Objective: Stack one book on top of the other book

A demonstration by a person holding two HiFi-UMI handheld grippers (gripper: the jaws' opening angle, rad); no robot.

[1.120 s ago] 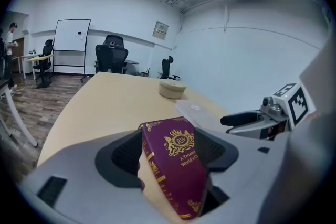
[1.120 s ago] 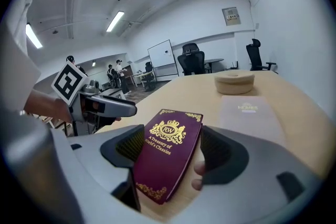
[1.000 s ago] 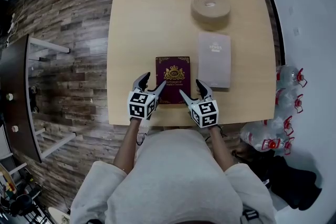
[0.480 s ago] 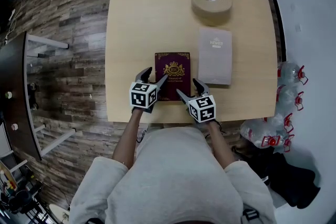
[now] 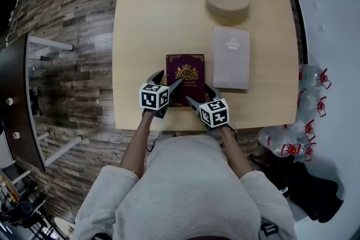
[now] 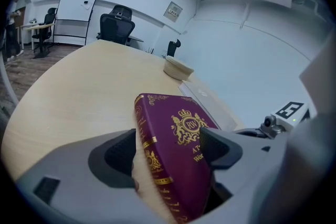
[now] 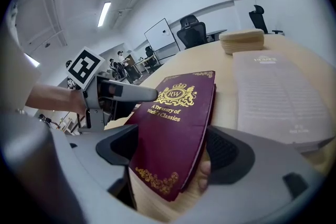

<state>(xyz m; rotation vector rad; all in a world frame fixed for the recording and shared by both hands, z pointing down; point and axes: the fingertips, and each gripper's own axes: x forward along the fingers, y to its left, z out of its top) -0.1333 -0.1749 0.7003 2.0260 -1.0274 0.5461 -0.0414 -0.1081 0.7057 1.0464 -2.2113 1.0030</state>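
The pickup looked to be in hand. The left gripper (image 5: 165,81) and right gripper (image 5: 201,96) had just been opening their jaws, and each stood open astride a near corner of the red book (image 5: 185,77). Next they would probably need to close and lift. It lay flat just left of the grey book (image 5: 231,58), parallel, pointing away from the person.
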